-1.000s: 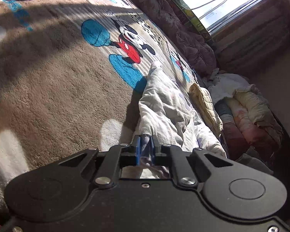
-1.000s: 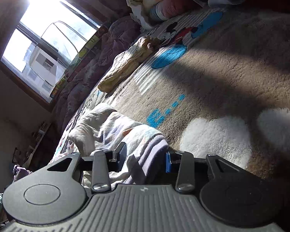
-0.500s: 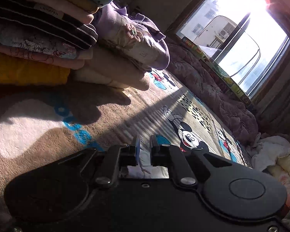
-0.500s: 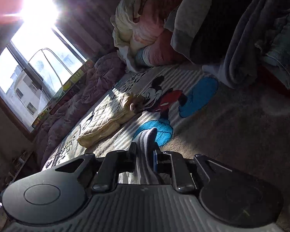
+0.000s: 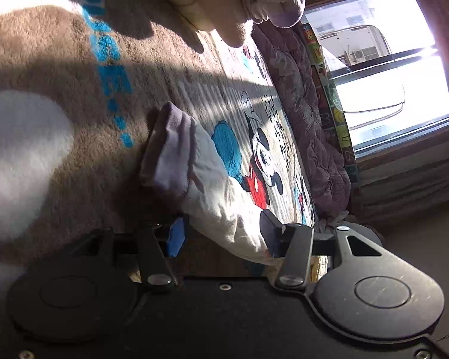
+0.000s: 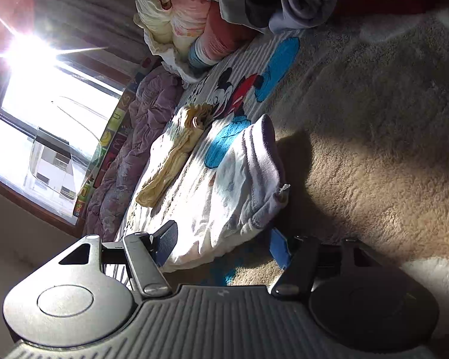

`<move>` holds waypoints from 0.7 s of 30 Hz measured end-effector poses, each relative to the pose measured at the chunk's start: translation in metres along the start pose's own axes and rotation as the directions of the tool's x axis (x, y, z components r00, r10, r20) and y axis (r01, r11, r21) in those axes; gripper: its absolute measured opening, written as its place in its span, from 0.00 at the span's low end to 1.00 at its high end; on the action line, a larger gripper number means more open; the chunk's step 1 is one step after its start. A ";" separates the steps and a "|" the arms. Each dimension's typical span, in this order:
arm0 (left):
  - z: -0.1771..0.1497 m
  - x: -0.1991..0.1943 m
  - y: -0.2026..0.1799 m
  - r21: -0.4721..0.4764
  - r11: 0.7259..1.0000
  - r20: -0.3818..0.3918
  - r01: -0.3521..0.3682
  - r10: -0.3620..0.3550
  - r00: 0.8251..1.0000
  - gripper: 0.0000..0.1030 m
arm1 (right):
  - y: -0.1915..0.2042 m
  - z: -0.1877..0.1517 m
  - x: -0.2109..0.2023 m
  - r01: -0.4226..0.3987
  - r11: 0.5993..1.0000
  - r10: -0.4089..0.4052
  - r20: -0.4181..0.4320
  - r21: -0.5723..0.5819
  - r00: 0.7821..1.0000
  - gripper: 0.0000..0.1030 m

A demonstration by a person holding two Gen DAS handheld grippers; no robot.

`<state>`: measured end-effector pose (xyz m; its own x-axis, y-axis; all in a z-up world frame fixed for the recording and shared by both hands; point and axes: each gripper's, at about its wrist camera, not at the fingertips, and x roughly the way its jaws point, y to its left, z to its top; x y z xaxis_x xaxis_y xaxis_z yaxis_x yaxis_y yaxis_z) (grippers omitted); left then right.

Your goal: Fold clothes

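A brown fleece blanket [image 5: 60, 68] with blue letters and a cartoon mouse covers the bed under a sunny window [image 5: 383, 68], with a purple quilt [image 6: 134, 155] along the sill. The folded white garment [image 6: 233, 185] lies on the blanket, its long axis running away from both grippers, purple band at the far end. The left gripper [image 5: 221, 236] and right gripper [image 6: 221, 242] have just been opening; their jaws stand apart around its near end, not pressing it.

Black tongs [image 5: 221, 237], blue pads [image 5: 175, 237], silver screws, ribbed grey housing.
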<state>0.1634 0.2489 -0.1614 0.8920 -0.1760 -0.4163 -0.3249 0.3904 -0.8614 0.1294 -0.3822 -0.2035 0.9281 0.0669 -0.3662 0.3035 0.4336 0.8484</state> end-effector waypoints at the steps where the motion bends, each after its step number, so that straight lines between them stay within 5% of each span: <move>1: 0.003 0.005 -0.001 0.006 1.000 0.008 -0.003 0.003 1.000 0.48 | 0.000 0.001 0.005 -0.010 1.000 0.010 0.004 0.012 1.000 0.66; 5: 0.013 0.020 -0.010 0.057 0.998 0.033 -0.024 0.022 0.999 0.32 | 0.005 0.009 0.024 -0.030 1.000 0.030 0.039 0.007 0.999 0.66; 8: 0.017 0.029 -0.016 0.111 0.993 0.047 -0.043 0.038 0.998 0.22 | 0.005 0.017 0.040 0.000 0.999 0.003 0.064 -0.044 0.998 0.41; 10: 0.021 0.034 -0.025 0.193 0.980 0.062 -0.045 0.034 0.998 0.13 | 0.003 0.023 0.051 0.002 0.999 0.000 0.045 -0.038 0.999 0.15; 14: 0.034 0.029 -0.065 0.449 0.893 0.109 0.038 -0.097 0.989 0.10 | 0.015 0.039 0.058 -0.047 0.996 0.052 0.051 -0.081 0.997 0.13; 17: 0.044 0.031 -0.074 0.560 0.828 0.144 0.017 -0.118 0.983 0.10 | 0.034 0.062 0.057 -0.110 0.977 0.127 0.083 -0.182 0.988 0.13; 19: 0.051 0.048 -0.048 0.497 0.864 0.117 -0.079 0.023 0.993 0.10 | 0.043 0.076 0.063 -0.082 0.958 0.114 0.103 -0.273 0.988 0.13; 21: 0.056 0.065 -0.017 0.419 0.888 0.059 -0.190 0.182 0.982 0.11 | 0.036 0.081 0.076 -0.024 0.957 0.049 0.078 -0.289 0.996 0.13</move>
<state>0.2443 0.2814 -0.1572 0.8348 -0.0487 -0.5484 -0.3264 0.7585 -0.5641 0.2286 -0.4341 -0.1703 0.9558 0.0175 -0.2937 0.2059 0.6730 0.7104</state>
